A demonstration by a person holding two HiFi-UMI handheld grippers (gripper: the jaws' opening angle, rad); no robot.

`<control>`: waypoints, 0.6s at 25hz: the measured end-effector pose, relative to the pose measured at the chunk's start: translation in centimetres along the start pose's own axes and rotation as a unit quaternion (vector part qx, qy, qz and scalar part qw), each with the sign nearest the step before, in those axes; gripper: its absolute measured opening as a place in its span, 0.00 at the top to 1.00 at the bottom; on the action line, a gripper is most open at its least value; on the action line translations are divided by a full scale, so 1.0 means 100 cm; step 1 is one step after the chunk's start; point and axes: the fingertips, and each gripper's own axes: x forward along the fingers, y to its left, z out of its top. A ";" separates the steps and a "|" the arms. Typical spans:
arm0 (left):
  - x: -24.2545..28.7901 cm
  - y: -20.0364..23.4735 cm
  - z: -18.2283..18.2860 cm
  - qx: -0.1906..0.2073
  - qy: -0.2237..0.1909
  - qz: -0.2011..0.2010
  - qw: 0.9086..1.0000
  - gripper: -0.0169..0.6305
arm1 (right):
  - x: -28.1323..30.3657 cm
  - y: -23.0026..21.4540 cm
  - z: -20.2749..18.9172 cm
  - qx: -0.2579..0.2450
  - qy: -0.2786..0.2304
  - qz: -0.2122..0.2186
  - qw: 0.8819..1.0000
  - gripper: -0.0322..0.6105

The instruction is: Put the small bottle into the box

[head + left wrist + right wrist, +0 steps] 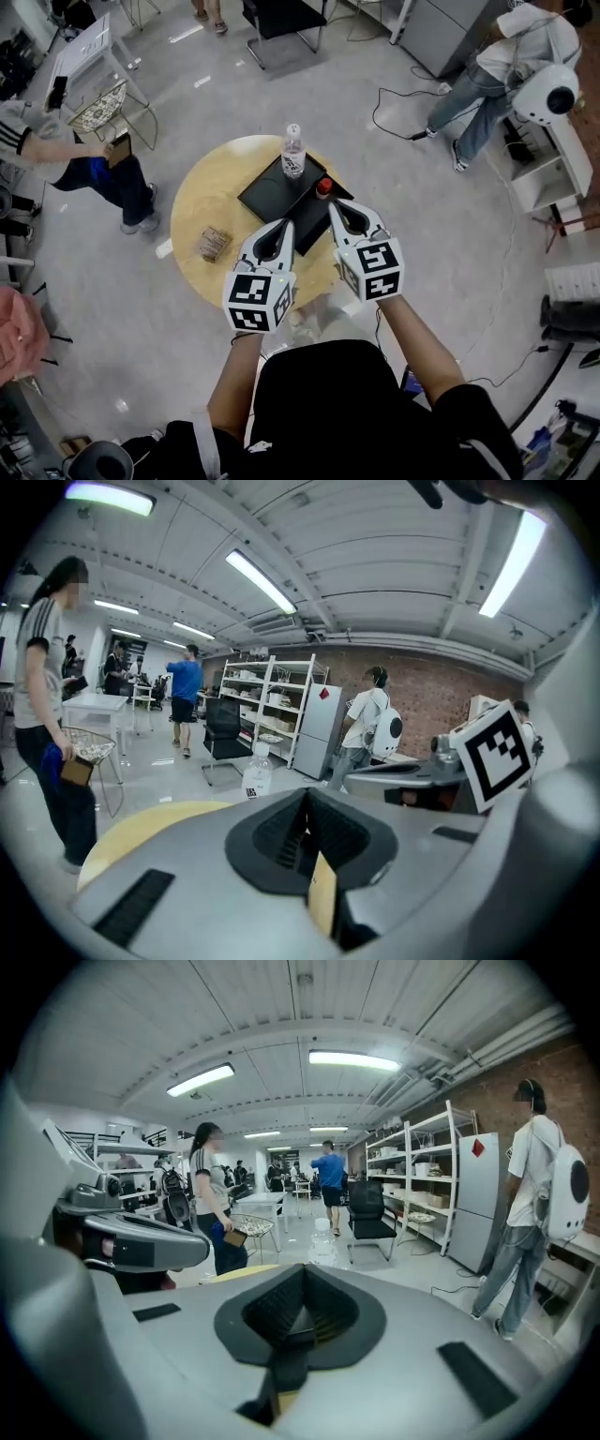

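A small bottle with a red cap [323,187] stands at the right edge of the flat black box [270,195] on the round wooden table [211,187]. My right gripper [335,207] hovers just behind the small bottle. Its jaws are shut with nothing between them, as the right gripper view shows [302,1277]. My left gripper [283,226] is beside it over the box's near edge, also shut and empty [305,797]. A clear water bottle [293,152] stands upright at the box's far corner, and it also shows as the water bottle [257,771] [323,1241] in both gripper views.
A small wooden block [214,243] lies on the table's left part. One person [80,159] stands left of the table and another [492,75] is at the far right by white shelves [553,169]. A black chair [281,19] and floor cables [403,112] lie beyond.
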 end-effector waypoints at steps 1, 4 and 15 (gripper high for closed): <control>-0.007 -0.004 0.004 0.006 -0.005 -0.001 1.000 0.96 | -0.007 0.004 0.005 -0.002 -0.007 -0.001 1.000 0.95; -0.024 -0.011 0.022 0.024 -0.024 -0.006 0.999 0.96 | -0.023 0.014 0.022 -0.005 -0.030 -0.004 1.000 0.95; -0.073 -0.036 0.063 0.042 -0.079 -0.030 0.996 0.96 | -0.081 0.035 0.066 -0.012 -0.091 -0.023 0.996 0.95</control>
